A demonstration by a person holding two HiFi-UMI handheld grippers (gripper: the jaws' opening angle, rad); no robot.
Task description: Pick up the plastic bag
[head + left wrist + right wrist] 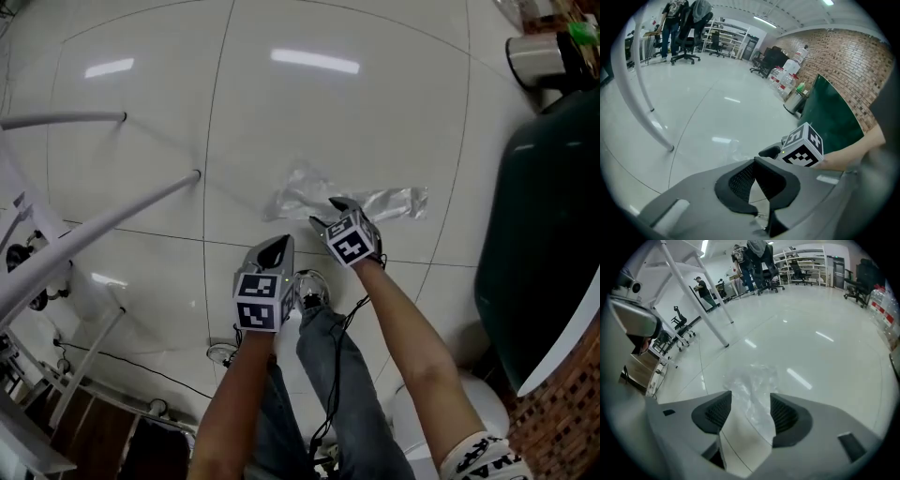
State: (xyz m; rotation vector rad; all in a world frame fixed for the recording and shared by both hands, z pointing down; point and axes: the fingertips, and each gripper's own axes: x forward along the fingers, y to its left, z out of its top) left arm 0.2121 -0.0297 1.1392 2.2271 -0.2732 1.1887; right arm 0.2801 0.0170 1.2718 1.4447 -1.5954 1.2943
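Observation:
A crumpled clear plastic bag (349, 199) lies flat on the glossy white tiled floor. My right gripper (330, 210) hovers just above its near edge, jaws open and empty. In the right gripper view the bag (752, 380) shows on the floor between and beyond the spread pads (783, 414) of that gripper (750, 399). My left gripper (274, 248) hangs to the left and nearer to me, short of the bag. Its tips meet with nothing between them in the left gripper view (755, 161). There the bag (732, 149) is a faint patch ahead, beside the right gripper's marker cube (802, 145).
Slanted white frame legs (103, 220) stand on the floor at left. A dark green panel (544, 234) and a steel bin (539, 56) are at right. Cables (122, 361) run along the floor near my legs (328, 394). People and office chairs (686, 28) are far off.

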